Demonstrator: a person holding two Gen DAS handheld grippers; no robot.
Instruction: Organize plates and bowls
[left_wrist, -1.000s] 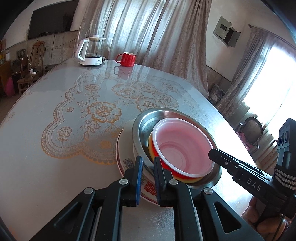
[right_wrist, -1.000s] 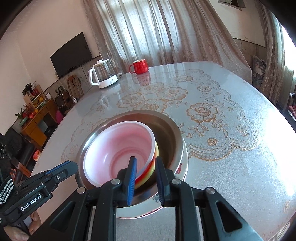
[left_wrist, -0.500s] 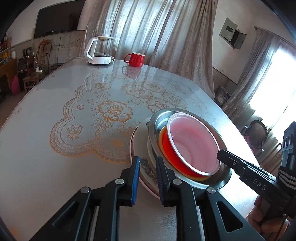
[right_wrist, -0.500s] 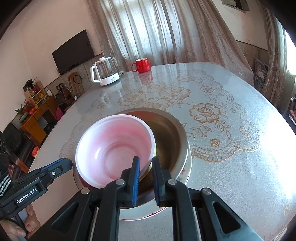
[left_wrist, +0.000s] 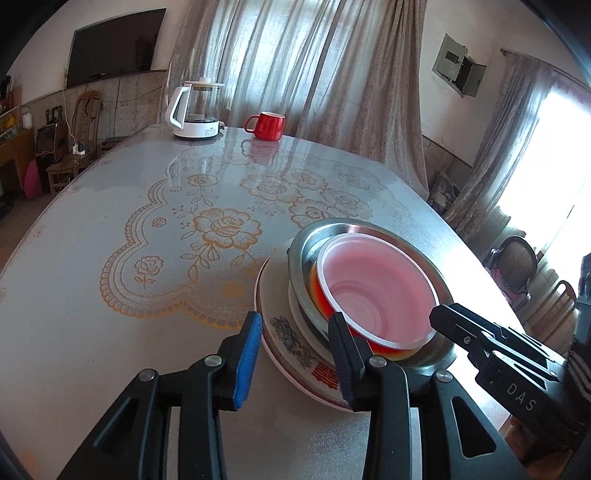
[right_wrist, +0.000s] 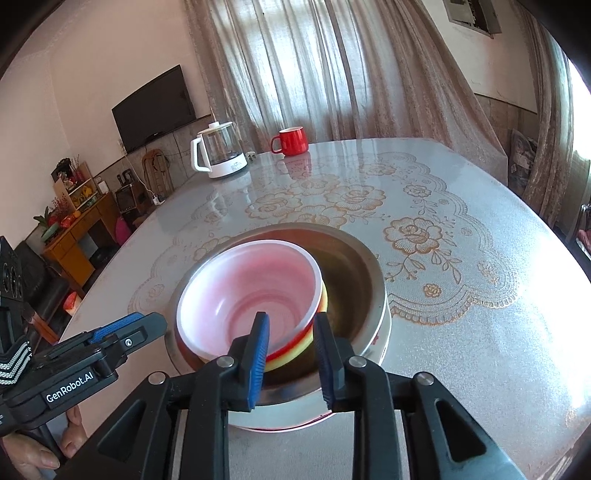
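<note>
A stack stands near the table's front edge: a patterned plate (left_wrist: 291, 339) at the bottom, a steel bowl (left_wrist: 306, 254) on it, and a pink-white plastic bowl (left_wrist: 373, 288) over a red and yellow bowl inside. My left gripper (left_wrist: 295, 354) is open, its jaws astride the near rim of the plate. My right gripper (right_wrist: 291, 350) is open, its jaws astride the near rim of the pink bowl (right_wrist: 251, 291) in the steel bowl (right_wrist: 354, 277). Each gripper shows in the other's view, the right one (left_wrist: 454, 321) beside the stack and the left one (right_wrist: 144, 325) too.
A glass kettle (left_wrist: 195, 110) and a red mug (left_wrist: 267, 125) stand at the table's far edge. The table (left_wrist: 110, 221) has a lace-pattern cover. Curtains hang behind; chairs stand to the right, a TV and cabinets to the left.
Both grippers have opened wider. The left one has drawn back slightly and now straddles the plate rim. The pink bowl has settled lower in the steel bowl.
</note>
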